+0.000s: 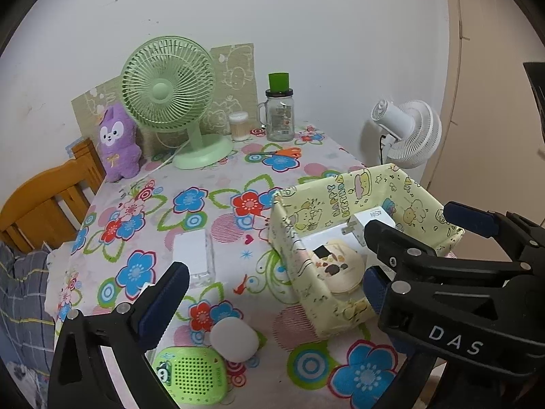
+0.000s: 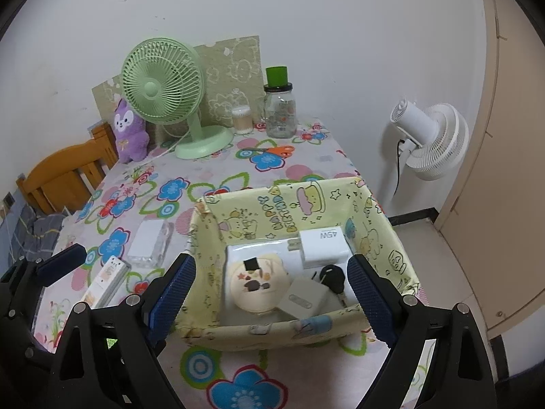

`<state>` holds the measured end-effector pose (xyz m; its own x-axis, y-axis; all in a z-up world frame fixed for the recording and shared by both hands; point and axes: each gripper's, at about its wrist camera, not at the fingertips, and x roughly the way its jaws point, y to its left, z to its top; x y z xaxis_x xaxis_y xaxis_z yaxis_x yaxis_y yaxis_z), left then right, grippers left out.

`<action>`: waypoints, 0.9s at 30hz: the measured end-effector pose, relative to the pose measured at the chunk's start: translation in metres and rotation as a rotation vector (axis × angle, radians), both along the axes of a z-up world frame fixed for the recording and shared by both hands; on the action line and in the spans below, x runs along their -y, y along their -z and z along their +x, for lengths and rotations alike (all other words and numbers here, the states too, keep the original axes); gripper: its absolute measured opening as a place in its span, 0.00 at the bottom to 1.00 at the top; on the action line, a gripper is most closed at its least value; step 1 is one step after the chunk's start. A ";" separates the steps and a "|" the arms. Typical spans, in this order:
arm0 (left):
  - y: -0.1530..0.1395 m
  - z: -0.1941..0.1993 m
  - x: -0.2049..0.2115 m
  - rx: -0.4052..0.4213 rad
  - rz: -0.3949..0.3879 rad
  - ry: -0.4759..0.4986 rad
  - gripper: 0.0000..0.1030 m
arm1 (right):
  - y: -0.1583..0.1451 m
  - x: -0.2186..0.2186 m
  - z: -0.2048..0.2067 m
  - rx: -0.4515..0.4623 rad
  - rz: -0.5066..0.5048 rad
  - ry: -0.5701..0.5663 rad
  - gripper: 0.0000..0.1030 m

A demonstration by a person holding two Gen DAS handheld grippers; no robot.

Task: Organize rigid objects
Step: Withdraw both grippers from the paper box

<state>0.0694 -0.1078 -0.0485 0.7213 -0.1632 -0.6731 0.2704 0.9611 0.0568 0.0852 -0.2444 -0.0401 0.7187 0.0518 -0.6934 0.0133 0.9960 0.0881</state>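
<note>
1. Right claw (image 2: 272, 293) is spread wide with nothing pinched, sitting over the near wall of the yellow cartoon box (image 2: 374, 204).
2. Between its blue pads, down in the box: a round beige compact (image 2: 257, 284), a grey charger (image 2: 301, 300), a black key (image 2: 332, 277), and just past them a white 45W plug (image 2: 323, 247) on a flat white box (image 2: 253, 250).
3. Left claw (image 1: 272, 303) only shows one pad (image 1: 167, 303) in its own view, so can't tell if it's open. Nothing visibly gripped.
4. Right under it, near edge of the flowery table (image 1: 218, 204): a white pebble-shaped thing (image 1: 233, 339) touching a green perforated gadget (image 1: 192, 378).
5. Just ahead of that pad, a clear case with a white insert (image 1: 194, 255); a slim patterned stick (image 2: 107, 281) lies beside it.
6. Way out back: orange scissors (image 1: 282, 152), green fan (image 1: 170, 88), glass jar (image 1: 280, 116), purple plush (image 1: 117, 143).
</note>
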 end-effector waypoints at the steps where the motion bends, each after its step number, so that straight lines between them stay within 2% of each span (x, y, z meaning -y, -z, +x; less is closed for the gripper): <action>1: -0.001 -0.002 -0.003 0.001 -0.001 0.001 1.00 | -0.001 -0.003 -0.001 0.001 -0.005 -0.001 0.90; 17: -0.012 -0.022 -0.043 0.029 -0.022 -0.029 1.00 | -0.018 -0.042 -0.022 0.058 -0.041 -0.021 0.94; 27: -0.010 -0.029 -0.071 0.026 -0.037 -0.068 1.00 | -0.019 -0.064 -0.030 0.063 -0.046 -0.056 0.97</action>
<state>0.0400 -0.0367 -0.0384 0.7486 -0.1376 -0.6486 0.2032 0.9788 0.0269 0.0548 -0.1801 -0.0209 0.7576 0.0624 -0.6497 -0.0467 0.9981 0.0414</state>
